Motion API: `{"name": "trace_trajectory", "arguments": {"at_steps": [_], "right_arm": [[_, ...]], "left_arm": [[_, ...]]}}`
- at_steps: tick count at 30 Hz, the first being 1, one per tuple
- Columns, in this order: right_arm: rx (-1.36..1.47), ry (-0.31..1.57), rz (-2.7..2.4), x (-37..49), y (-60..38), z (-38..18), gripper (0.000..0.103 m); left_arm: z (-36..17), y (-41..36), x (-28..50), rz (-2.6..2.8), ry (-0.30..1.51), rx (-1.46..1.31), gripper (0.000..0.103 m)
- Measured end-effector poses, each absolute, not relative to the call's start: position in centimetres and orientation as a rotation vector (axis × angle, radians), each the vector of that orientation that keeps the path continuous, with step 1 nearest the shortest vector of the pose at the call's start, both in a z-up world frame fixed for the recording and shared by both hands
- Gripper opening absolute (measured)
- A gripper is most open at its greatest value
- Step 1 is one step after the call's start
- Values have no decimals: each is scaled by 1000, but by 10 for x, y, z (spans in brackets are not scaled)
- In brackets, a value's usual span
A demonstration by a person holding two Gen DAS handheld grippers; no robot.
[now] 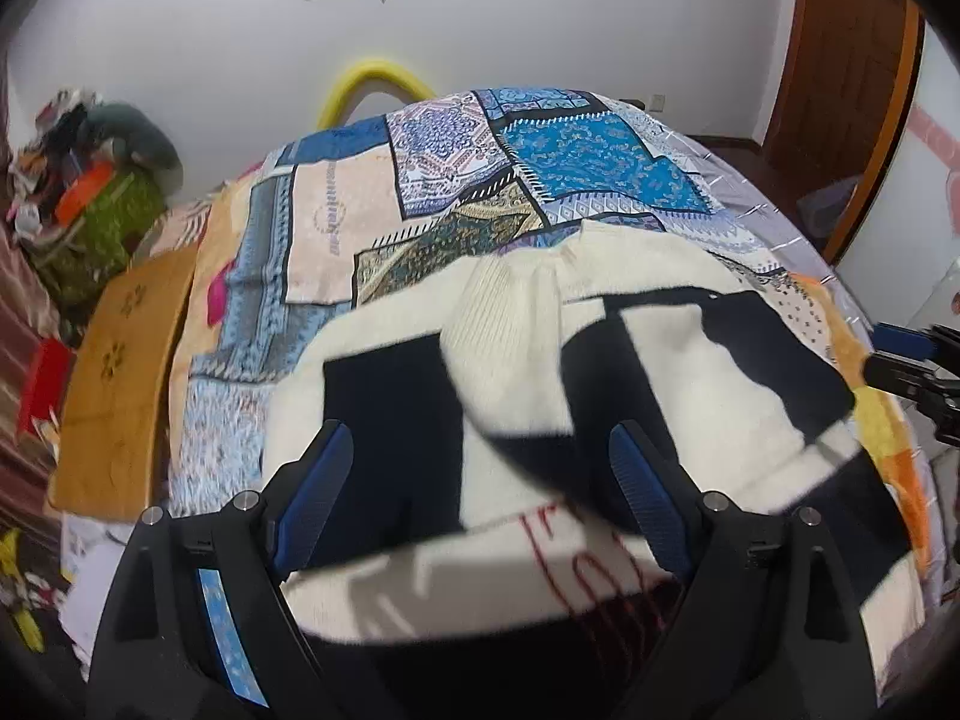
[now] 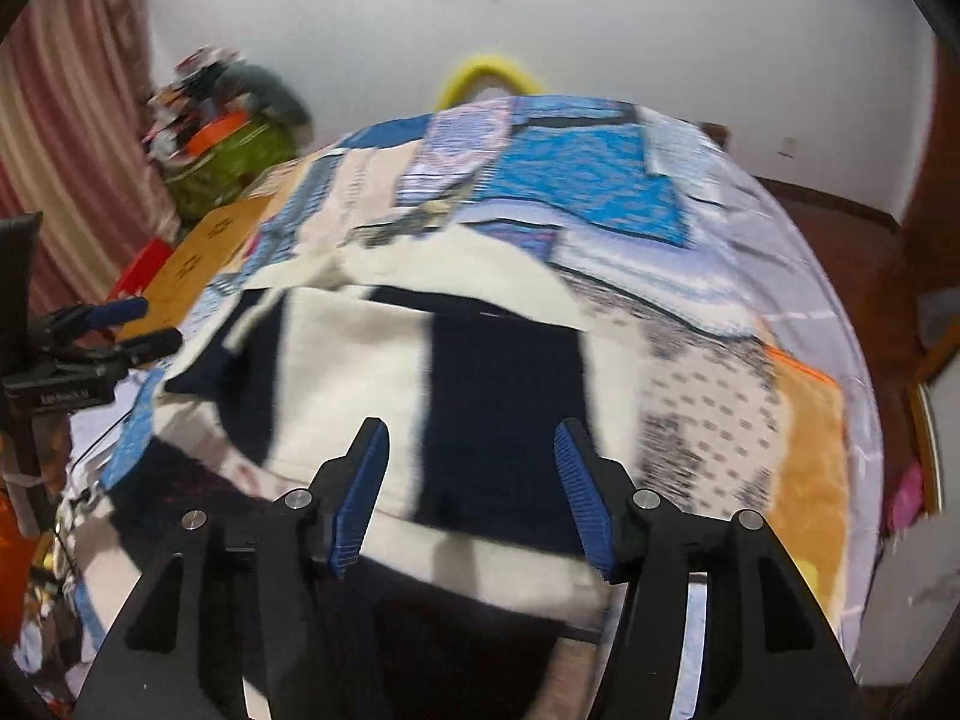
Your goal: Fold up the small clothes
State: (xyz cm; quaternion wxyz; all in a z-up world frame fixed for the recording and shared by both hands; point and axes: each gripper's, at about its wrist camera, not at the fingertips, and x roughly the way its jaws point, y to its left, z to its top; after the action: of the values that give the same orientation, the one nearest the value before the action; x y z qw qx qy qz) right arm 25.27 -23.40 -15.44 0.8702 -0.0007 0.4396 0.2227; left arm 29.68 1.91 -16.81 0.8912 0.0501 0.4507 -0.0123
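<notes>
**Sweater lies on the bed, both hand-held grippers empty above it**

A cream knitted sweater with large navy blocks and red stitched lettering (image 1: 600,372) lies spread on a bed covered by a patchwork-print bedspread in blue, beige and orange (image 1: 336,228). The sweater occupies the near half of the bedspread, its ribbed cream cuff (image 1: 510,312) folded in over the middle.

The left hand-held gripper (image 1: 480,480) hovers over the sweater with its blue-padded jaws wide apart and nothing between them. The right hand-held gripper (image 2: 471,468) hangs over a navy block of the sweater, its jaws parted at a middling width and gripping nothing; the view is blurred.

Beyond the sweater, a yellow curved tube (image 1: 372,81) rises at the far end of the bed against the white wall. To the sweater's left, a tan wooden board (image 1: 120,384) lies along the bed's edge.
</notes>
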Motion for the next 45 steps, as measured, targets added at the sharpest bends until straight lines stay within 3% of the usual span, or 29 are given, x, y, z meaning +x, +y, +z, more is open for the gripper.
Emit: {"name": "trace_trajectory", "arguments": {"at_steps": [12,16,20,31,45], "right_arm": [[89,995,409,263,-271,-198,54],[100,1023,413,265,-272,-213,54],[130,1036,421,266,-275,-220,54],[139,1041,417,264,-276,-221,55],[121,1032,386,258,-275,-213,55]], "left_arm": [[-222,3,353,11,1049,170,85],[-234,5,361,-5,1072,181,72],[-236,11,363,-6,1065,166,66],[-220,36,344,33,1024,146,27],[-232,121,297,65,1106,-85,30]]}}
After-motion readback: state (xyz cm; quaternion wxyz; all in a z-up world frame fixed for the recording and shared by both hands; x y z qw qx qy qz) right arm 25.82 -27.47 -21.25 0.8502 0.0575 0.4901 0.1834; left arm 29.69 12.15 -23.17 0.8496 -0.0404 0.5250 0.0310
